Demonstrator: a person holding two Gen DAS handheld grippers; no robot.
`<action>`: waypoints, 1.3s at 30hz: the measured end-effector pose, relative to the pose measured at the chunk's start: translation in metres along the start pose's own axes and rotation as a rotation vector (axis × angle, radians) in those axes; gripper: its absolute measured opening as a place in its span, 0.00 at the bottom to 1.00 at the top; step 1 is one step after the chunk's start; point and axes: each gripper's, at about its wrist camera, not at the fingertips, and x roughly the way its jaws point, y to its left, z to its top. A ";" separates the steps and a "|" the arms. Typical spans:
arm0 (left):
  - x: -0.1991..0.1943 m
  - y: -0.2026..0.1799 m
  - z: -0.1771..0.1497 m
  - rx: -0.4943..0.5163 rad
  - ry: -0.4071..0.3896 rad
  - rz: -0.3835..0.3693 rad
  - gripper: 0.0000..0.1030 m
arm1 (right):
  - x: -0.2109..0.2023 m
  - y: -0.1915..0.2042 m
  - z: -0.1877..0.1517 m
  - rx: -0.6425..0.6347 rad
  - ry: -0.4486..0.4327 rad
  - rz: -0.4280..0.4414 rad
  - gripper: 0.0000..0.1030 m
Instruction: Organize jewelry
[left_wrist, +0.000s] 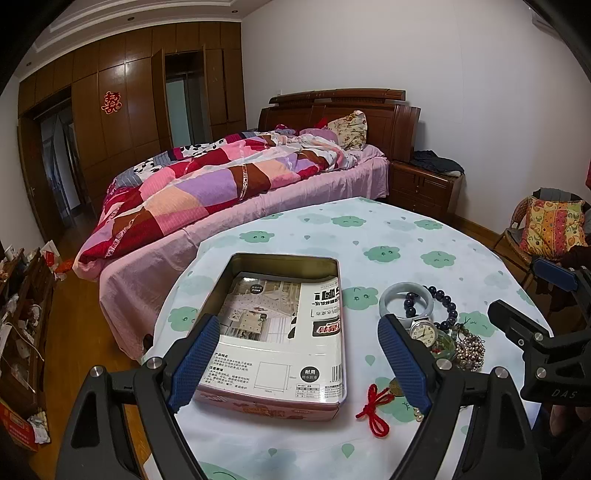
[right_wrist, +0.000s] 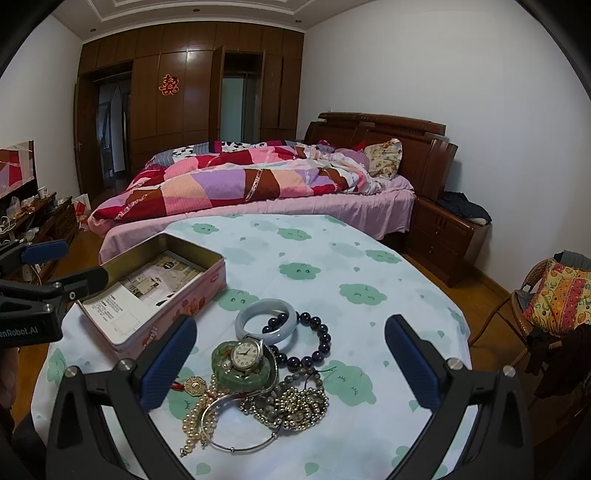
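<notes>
Organizing the jewelry turns on one relation: the open tin (left_wrist: 280, 332) lies to the left of the jewelry pile (right_wrist: 255, 384), and each gripper faces one of the two.

Left side: the left gripper (left_wrist: 299, 363) hangs over the near end of the tin, jaws spread wide, nothing between the pads and nothing touched. The tin's long axis runs away from this gripper, roughly along its line of sight. A printed leaflet (left_wrist: 280, 325) covers the tin floor; no jewelry is visible inside, so the sorting appears not yet begun.

Centre: between the tin and the pile, a red knotted cord (left_wrist: 375, 408) lies on the tablecloth (right_wrist: 332, 258), just beside the left gripper's right finger.

Right side: the right gripper (right_wrist: 291, 362) is released, jaws spread wide and empty, framing the pile without touching it. The pile lies directly ahead of and below this gripper, making the right hand the nearer one for a first pick. From far to near, the pile comprises a pale jade bangle (right_wrist: 266, 320), a dark bead bracelet (right_wrist: 314, 347) overlapping it, a wristwatch (right_wrist: 245, 353) lying on a green carved ring (right_wrist: 243, 371), a cluster of small metallic beads (right_wrist: 295, 404), a pearl strand (right_wrist: 199, 417) and a thin silver bangle (right_wrist: 240, 424). The pieces overlap, so lifting one may drag its neighbours.
</notes>
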 end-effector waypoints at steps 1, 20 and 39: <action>0.000 0.000 0.000 0.001 0.000 0.000 0.85 | 0.000 0.000 0.000 0.000 0.001 0.000 1.00; 0.000 0.000 -0.001 0.003 0.000 0.000 0.85 | -0.001 -0.001 -0.002 -0.001 0.005 0.000 1.00; 0.011 0.003 -0.010 -0.006 0.038 -0.005 0.85 | 0.012 -0.004 -0.021 0.000 0.034 -0.001 1.00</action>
